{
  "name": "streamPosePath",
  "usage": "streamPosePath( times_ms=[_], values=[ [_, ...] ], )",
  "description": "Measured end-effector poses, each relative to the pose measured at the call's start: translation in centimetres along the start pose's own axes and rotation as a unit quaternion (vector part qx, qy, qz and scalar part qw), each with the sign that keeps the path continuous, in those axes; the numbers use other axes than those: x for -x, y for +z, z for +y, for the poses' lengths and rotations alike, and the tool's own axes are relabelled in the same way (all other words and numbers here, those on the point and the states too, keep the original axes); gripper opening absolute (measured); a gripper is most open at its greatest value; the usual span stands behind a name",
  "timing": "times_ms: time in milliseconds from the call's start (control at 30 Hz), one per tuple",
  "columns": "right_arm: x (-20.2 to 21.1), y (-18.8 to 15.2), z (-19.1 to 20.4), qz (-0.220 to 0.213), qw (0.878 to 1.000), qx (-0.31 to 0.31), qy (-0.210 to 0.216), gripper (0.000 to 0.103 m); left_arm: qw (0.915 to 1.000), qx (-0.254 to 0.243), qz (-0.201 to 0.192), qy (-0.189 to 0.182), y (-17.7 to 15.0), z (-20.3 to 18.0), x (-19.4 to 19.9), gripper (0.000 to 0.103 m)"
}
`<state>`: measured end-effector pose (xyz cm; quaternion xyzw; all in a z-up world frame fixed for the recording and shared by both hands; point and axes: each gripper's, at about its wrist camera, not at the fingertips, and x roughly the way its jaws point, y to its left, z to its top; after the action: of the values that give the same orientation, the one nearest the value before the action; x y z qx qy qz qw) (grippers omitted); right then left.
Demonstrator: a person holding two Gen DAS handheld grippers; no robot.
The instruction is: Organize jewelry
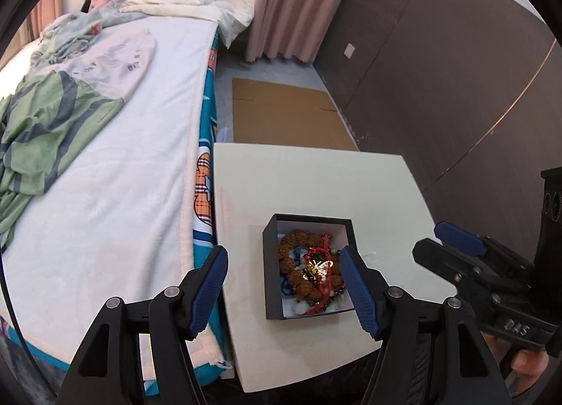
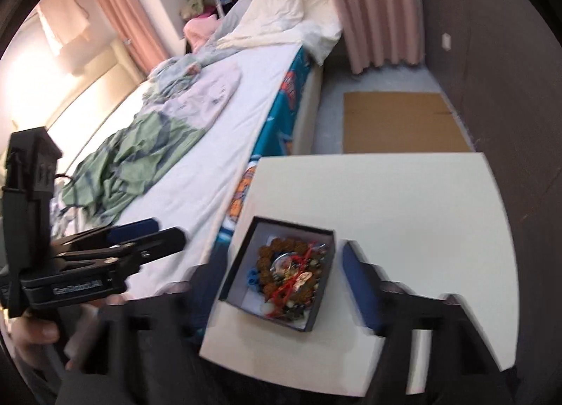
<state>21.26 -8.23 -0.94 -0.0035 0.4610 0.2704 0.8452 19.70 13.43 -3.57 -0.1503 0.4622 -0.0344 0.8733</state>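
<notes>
A small black box (image 1: 272,275) with a white inside stands on a white table (image 1: 316,180). It holds a brown bead bracelet (image 1: 298,278), red cord (image 1: 321,264), a gold butterfly piece (image 1: 320,267) and other small jewelry. My left gripper (image 1: 284,257) is open and empty, held above the box with its fingers on either side. My right gripper (image 1: 426,243) shows at the right, over the table's right side. In the right wrist view the box (image 2: 235,271) lies between my open, empty right gripper's (image 2: 281,261) blurred fingers, and my left gripper (image 2: 168,233) shows at the left over the bed.
A bed (image 1: 123,166) with white cover and crumpled green and pale clothes (image 1: 45,124) lies left of the table. Flat cardboard (image 1: 288,113) lies on the floor beyond the table. A dark wall (image 1: 456,71) runs along the right. Pink curtains (image 1: 295,1) hang at the back.
</notes>
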Motion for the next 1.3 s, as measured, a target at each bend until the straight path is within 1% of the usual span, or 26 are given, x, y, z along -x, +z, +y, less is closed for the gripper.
streamPosePath(
  times_ms=[167, 367, 467, 533, 600, 700, 767, 833, 967, 1033, 1133, 1167, 1200, 1233, 1300],
  values=[
    [0.5, -0.9, -1.3, 0.004, 0.999, -0.031, 0.002, 0.070, 0.9999, -0.010, -0.012, 0.003, -0.6, -0.4, 1.0, 0.067],
    [2.2, -2.2, -2.7, 0.001, 0.999, -0.050, -0.002, 0.070, 0.9995, -0.013, -0.027, 0.007, -1.8, -1.2, 2.3, 0.068],
    [3.3, -2.8, -3.1, -0.004, 0.999, -0.051, -0.005, 0.070, 0.9990, -0.015, -0.042, 0.008, -2.3, -1.9, 3.4, 0.073],
    [4.2, -3.3, -3.2, -0.007, 0.999, -0.051, -0.010, 0.070, 0.9984, -0.019, -0.053, 0.009, -2.7, -2.4, 4.1, 0.080],
    [5.2, -3.7, -3.4, -0.012, 0.998, -0.053, -0.011, 0.070, 0.9976, -0.024, -0.064, 0.010, -3.1, -3.0, 5.0, 0.082],
    [6.9, -4.3, -3.7, -0.022, 0.998, -0.051, -0.023, 0.070, 0.9956, -0.028, -0.088, 0.014, -4.0, -3.9, 6.3, 0.083],
    [8.2, -4.8, -3.8, -0.031, 0.998, -0.049, -0.031, 0.074, 0.9942, -0.030, -0.102, 0.015, -4.6, -4.5, 7.2, 0.088],
    [9.6, -5.2, -3.9, -0.042, 0.997, -0.048, -0.042, 0.079, 0.9930, -0.033, -0.113, 0.008, -5.2, -5.1, 8.1, 0.094],
    [12.3, -6.3, -4.0, -0.062, 0.996, -0.046, -0.053, 0.080, 0.9895, -0.048, -0.136, 0.011, -6.5, -6.5, 9.9, 0.098],
    [13.2, -6.9, -4.1, -0.065, 0.995, -0.046, -0.056, 0.080, 0.9868, -0.057, -0.151, 0.013, -7.3, -7.2, 10.9, 0.103],
    [14.6, -7.9, -4.1, -0.071, 0.995, -0.045, -0.055, 0.080, 0.9833, -0.064, -0.170, 0.015, -8.4, -8.0, 12.4, 0.103],
    [15.1, -8.2, -4.0, -0.076, 0.995, -0.043, -0.057, 0.081, 0.9824, -0.066, -0.174, 0.012, -8.8, -8.2, 12.9, 0.103],
    [15.6, -8.5, -3.8, -0.080, 0.994, -0.040, -0.059, 0.088, 0.9816, -0.069, -0.178, 0.011, -9.2, -8.4, 13.3, 0.103],
    [16.2, -8.9, -3.6, -0.086, 0.994, -0.034, -0.063, 0.098, 0.9808, -0.072, -0.181, 0.011, -9.5, -8.5, 13.6, 0.103],
    [17.1, -9.4, -3.2, -0.095, 0.993, -0.027, -0.065, 0.101, 0.9786, -0.078, -0.190, 0.014, -10.3, -8.9, 14.5, 0.103]
  ],
)
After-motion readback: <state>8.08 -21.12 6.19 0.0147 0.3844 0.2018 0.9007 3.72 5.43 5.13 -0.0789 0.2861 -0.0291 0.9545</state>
